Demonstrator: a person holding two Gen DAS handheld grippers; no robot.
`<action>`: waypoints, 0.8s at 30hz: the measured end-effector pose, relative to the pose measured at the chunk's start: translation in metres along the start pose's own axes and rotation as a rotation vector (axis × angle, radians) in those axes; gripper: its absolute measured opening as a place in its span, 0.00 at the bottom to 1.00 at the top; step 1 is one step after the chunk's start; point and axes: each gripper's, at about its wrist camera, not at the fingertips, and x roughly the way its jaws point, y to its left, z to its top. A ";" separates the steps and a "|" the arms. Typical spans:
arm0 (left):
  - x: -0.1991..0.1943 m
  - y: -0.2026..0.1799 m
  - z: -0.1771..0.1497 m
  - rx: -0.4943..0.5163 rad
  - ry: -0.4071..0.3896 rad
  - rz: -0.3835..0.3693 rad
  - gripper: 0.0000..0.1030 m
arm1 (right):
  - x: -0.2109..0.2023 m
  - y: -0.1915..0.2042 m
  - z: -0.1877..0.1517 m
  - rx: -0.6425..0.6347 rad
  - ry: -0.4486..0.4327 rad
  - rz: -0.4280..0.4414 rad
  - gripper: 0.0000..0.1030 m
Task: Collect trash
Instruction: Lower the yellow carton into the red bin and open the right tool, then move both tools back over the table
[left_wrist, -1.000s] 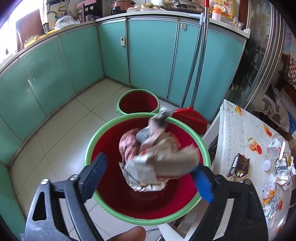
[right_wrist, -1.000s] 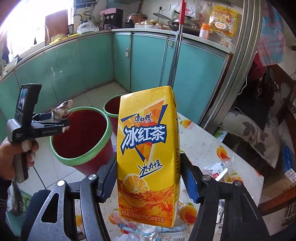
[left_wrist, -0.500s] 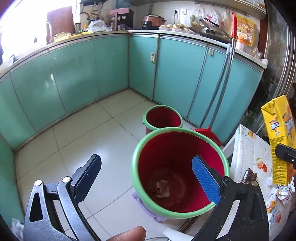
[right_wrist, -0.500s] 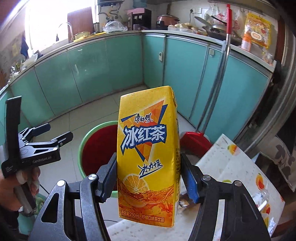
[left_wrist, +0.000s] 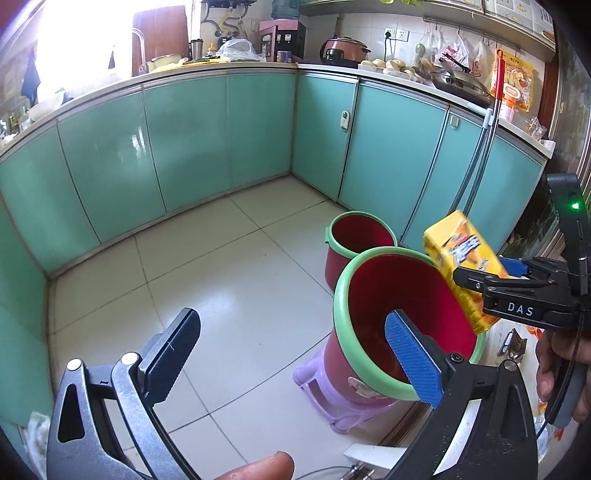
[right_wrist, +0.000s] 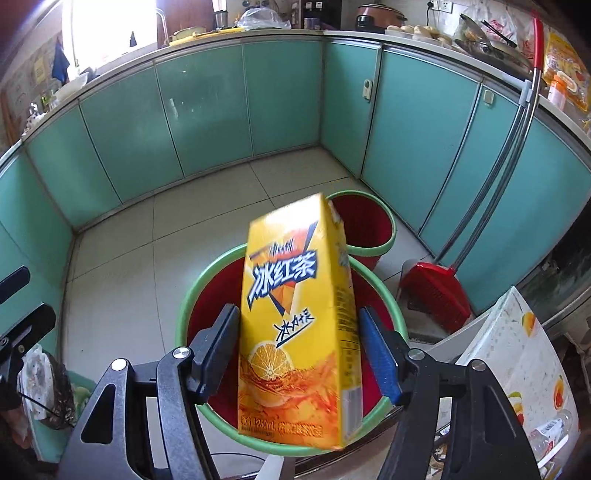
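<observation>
Although the carton's top line of print was blurred, we could read the large blue characters 冰红茶 and "250mL" near the bottom edge of the yellow iced tea carton (right_wrist: 295, 317), which also showed a lemon slice. On the side of our right gripper (right_wrist: 299, 354), seen from the left wrist camera, we read the white letters "DAS". Its jaws had just been opening: the carton sat tilted between them, with a gap showing between its right side and the blue pad, and the black pad only at its left edge, so it was no longer clamped. The carton hung directly over the near red bin with the green rim (right_wrist: 207, 273), which stood on a purple stool (left_wrist: 332, 398). A second, smaller red bin (left_wrist: 354, 236) stood just behind it on the tiled floor. Our left gripper (left_wrist: 291, 354) had its jaws spread wide with nothing between them, to the left of the near bin. A red broom (right_wrist: 436, 291) leaned against the teal cabinets.
</observation>
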 end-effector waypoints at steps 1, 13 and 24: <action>0.000 0.002 -0.001 -0.007 0.001 -0.002 0.98 | 0.003 0.002 0.001 0.001 0.000 -0.007 0.71; -0.006 -0.009 -0.002 0.008 -0.009 -0.019 0.98 | -0.039 -0.013 -0.019 0.029 -0.043 -0.046 0.76; -0.040 -0.099 -0.003 0.190 -0.047 -0.135 1.00 | -0.158 -0.075 -0.093 0.176 -0.134 -0.217 0.83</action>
